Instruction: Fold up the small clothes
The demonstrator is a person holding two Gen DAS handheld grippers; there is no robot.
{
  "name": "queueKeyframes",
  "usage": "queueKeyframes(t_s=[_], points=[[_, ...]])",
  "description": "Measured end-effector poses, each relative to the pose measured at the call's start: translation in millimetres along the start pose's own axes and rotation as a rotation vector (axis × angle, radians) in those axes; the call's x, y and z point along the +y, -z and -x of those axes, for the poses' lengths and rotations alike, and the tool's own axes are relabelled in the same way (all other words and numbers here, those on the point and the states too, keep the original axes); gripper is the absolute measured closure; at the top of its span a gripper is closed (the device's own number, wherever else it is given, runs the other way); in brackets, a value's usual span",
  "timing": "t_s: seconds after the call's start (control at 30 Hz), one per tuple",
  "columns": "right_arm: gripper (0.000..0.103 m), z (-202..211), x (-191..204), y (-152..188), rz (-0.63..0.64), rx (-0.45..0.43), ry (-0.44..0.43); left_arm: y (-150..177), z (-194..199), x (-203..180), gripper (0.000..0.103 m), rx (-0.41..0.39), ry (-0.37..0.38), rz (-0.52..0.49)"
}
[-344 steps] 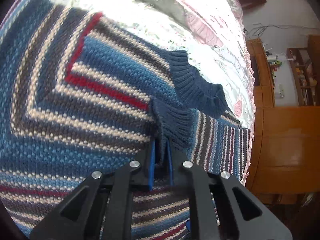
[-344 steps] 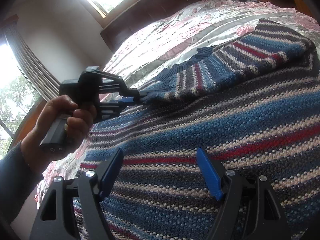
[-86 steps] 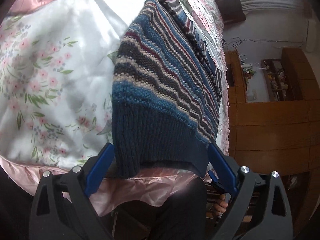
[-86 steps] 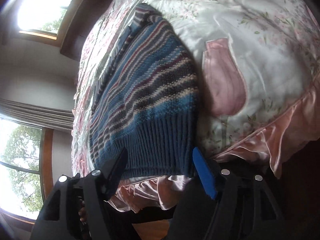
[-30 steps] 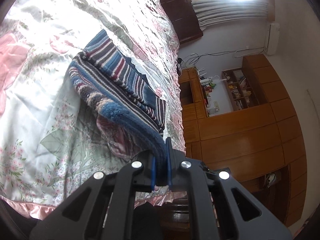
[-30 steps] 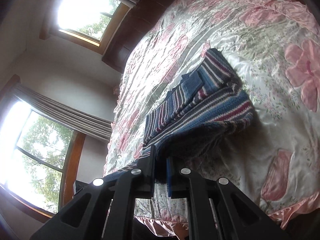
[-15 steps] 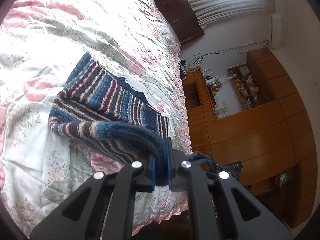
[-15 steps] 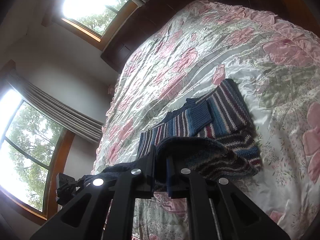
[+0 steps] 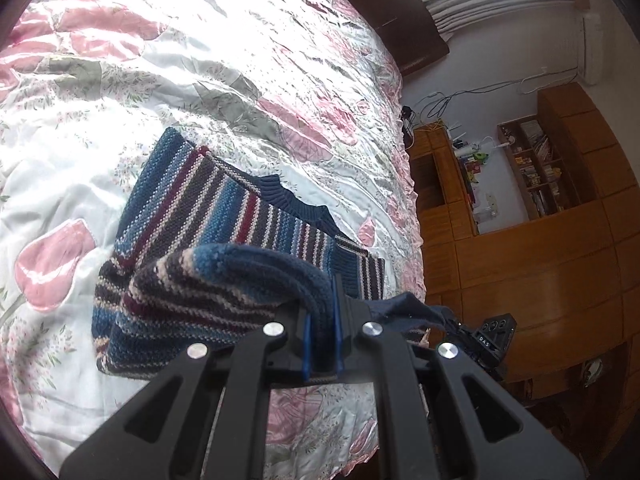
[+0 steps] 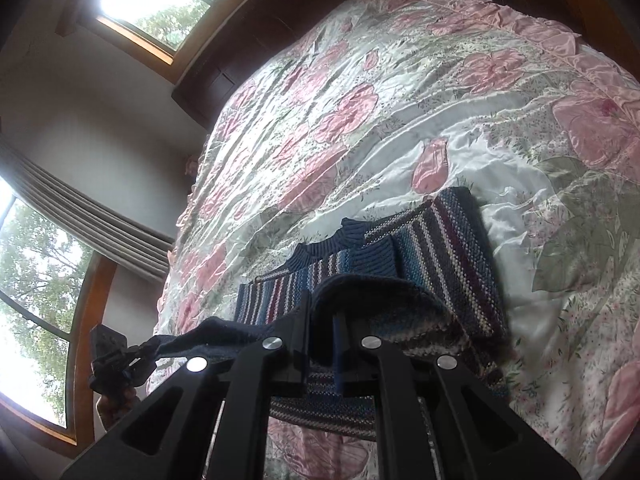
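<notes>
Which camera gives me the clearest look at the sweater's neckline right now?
The left wrist view: the dark ribbed collar of the sweater sits lit and unobstructed beyond the lifted hem. The right wrist view shows it smaller, dimmer and partly covered.

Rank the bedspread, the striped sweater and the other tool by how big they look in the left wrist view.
1. Bedspread: fills most of the frame.
2. Striped sweater.
3. Right tool: only a small dark part shows at the sweater's far edge.
</notes>
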State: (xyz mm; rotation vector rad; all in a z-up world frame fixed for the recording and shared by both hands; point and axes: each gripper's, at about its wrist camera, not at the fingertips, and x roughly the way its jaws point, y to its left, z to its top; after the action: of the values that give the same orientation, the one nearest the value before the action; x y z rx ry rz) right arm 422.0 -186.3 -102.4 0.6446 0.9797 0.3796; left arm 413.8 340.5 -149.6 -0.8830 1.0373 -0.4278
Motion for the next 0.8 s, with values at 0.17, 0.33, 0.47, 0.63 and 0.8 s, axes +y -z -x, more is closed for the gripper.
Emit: queueKeyframes(t_s=[0.17, 0.33, 0.47, 0.63, 0.8], points=[[0.095, -45.3, -29.0, -23.2, -0.035, 0.068, 0.041, -30.6, -43.3, 24.1, 0.097, 0.053, -0.043, 0.045], [0.095, -85.6, -55.2, -41.9, -0.069, 0.128, 0.073, -52.2, -84.1, 52.2, 0.096, 0.091, -0.081, 0.101], [0.09, -113.2, -70.2, -48.1, -0.082, 0.182, 0.101, -60.4, -106.2, 72.8, 0.093, 0.113, -0.11, 0.137], [0.08, -121.5, -74.7, -53.0, -0.065, 0.217, 0.102, -66.7, -100.2, 86.0, 0.061, 0.084, -0.088, 0.169], [0.053, -103.5, -60.7, -66.3, 0.028, 0.187, 0.113, -77.3, -79.5, 71.8, 0.048, 0.054, -0.133, 0.028]])
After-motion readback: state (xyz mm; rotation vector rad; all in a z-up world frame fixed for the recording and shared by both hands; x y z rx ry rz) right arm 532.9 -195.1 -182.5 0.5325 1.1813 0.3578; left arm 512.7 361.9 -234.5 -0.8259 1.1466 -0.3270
